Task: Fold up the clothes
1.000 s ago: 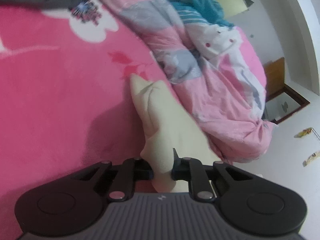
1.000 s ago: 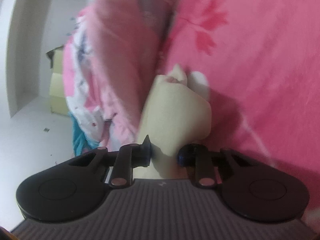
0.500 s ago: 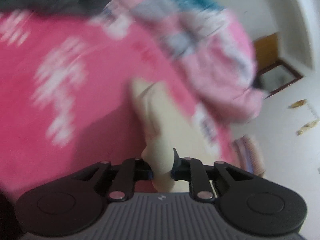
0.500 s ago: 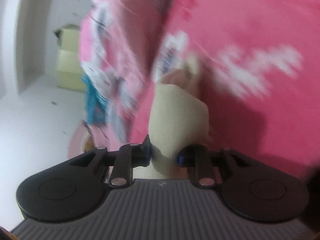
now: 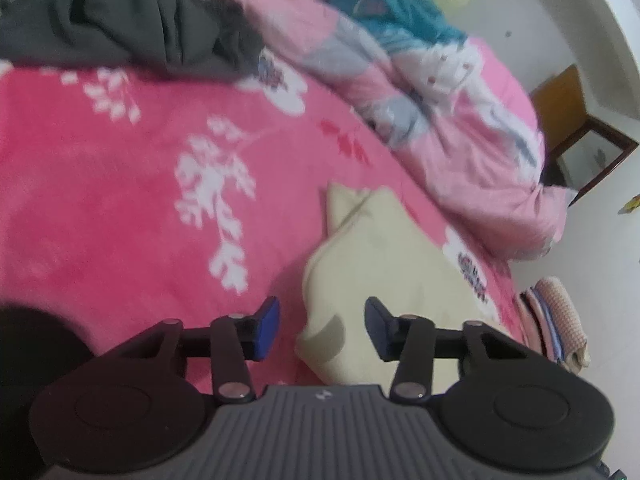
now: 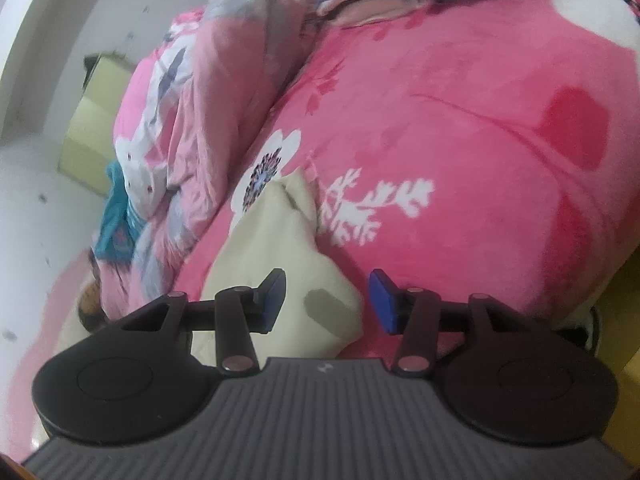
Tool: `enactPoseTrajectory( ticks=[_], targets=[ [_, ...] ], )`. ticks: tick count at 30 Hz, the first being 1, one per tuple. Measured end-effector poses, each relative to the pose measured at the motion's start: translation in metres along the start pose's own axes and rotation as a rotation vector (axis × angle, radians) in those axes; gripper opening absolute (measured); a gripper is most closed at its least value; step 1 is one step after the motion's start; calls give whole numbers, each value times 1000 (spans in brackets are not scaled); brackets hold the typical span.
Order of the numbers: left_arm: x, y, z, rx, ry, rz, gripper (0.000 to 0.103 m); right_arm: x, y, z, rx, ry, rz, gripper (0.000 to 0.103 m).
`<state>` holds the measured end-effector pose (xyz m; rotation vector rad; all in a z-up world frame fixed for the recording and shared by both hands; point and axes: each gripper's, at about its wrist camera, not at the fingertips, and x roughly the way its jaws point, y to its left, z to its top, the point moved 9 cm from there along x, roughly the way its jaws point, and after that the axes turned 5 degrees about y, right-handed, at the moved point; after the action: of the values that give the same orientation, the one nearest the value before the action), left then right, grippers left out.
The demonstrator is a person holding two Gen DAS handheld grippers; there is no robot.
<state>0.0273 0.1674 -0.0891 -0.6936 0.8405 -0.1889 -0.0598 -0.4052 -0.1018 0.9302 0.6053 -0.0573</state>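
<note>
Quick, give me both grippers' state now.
Left gripper: jaws just opened, holding nothing; cream garment lies between them.
Right gripper: same, just opened, empty.

Cream garment (image 5: 380,264), folded narrow, lying flat on pink floral blanket (image 5: 120,184).

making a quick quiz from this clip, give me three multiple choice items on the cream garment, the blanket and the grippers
1. Where does the cream garment lie?
A. on the pink floral blanket
B. on the floor
C. on the grey garment

2. What colour are the large leafy sprigs printed on the blanket?
A. white
B. green
C. black

3. How does the left gripper stand?
A. clamped on the garment
B. open, pads clear of the cloth
C. shut on nothing

Answers: 1 A, pink blanket surrounds it; 2 A, white sprigs beside the garment; 3 B, gaps show at both pads, as on the right gripper, both just opened.
</note>
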Motion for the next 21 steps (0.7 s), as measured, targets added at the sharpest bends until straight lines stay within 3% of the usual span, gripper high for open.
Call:
enactPoseTrajectory(
  ticks=[2, 3, 4, 5, 6, 11, 15, 17, 18, 21],
  targets=[
    [10, 1, -6, 3, 15, 22, 23, 2, 8, -3, -81, -6, -17, 45],
    [11, 1, -7, 3, 14, 31, 21, 2, 9, -4, -105, -11, -21, 39],
    [13, 2, -7, 3, 11, 39, 18, 2, 8, -5, -128, -17, -25, 32],
    [14, 3, -8, 3, 8, 47, 15, 2, 8, -6, -150, -22, -28, 10],
    [13, 1, -6, 13, 1, 52, 13, 1, 7, -7, -173, -28, -32, 6],
    [3, -11, 2, 89, -32, 66, 11, -20, 21, 2, -220, -112, 30, 4],
    [12, -1, 0, 71, 20, 65, 13, 1, -8, -2, -139, -24, -24, 5],
    [9, 4, 0, 56, 30, 53, 20, 4, -18, -1, -90, -2, -26, 8],
    [5, 5, 3, 64, 20, 60, 29, 1, -20, 1, -62, -6, -10, 11],
    [-8, 8, 15, 99, -7, 95, 37, -18, -19, 18, -70, -79, -35, 13]
  ],
)
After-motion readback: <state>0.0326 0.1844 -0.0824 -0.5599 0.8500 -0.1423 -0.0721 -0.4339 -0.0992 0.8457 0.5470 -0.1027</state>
